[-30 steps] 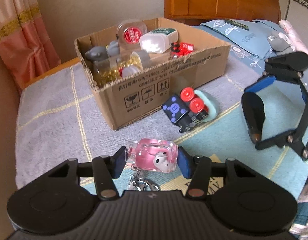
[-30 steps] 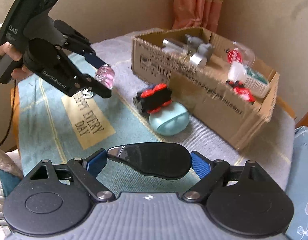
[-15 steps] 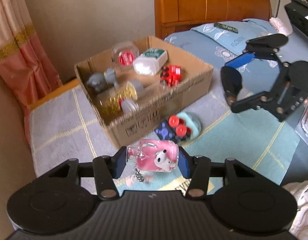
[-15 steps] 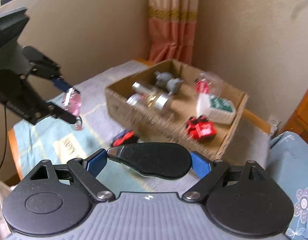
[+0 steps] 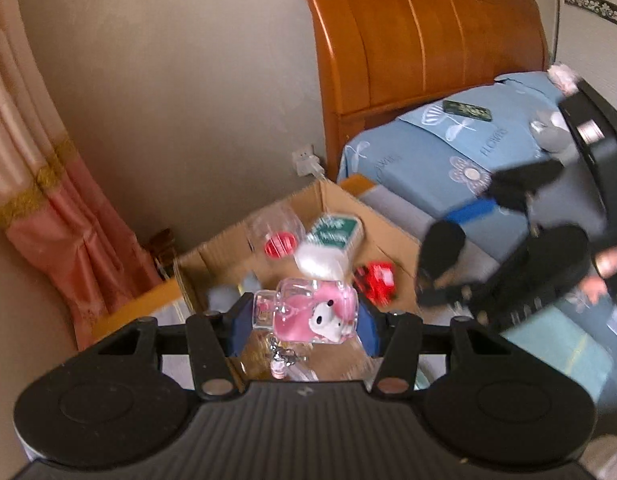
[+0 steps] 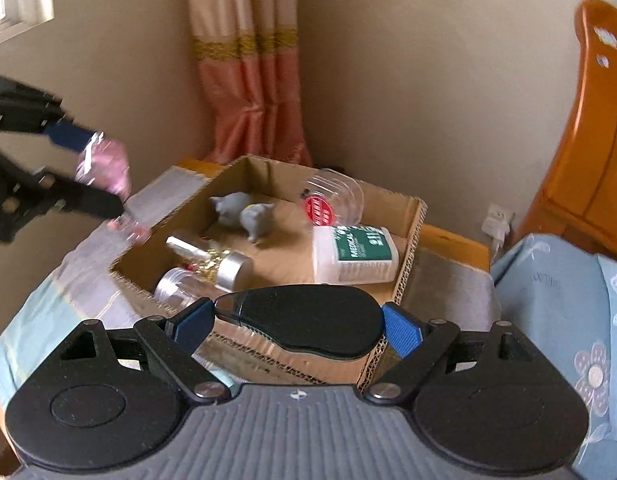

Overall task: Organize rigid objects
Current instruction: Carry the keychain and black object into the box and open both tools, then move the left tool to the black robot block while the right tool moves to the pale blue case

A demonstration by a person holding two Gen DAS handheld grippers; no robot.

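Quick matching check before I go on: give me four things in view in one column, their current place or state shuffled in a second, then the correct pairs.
Things:
1. pink keychain charm
2. black oval case
3. white bottle with green label
4. grey animal figures

Places or states:
A. lying on its side in the cardboard box, near the right wall
B. clamped in the right gripper
C. clamped in the left gripper, above the box
D. standing in the box's far corner

Pairs: 1-C, 2-B, 3-A, 4-D
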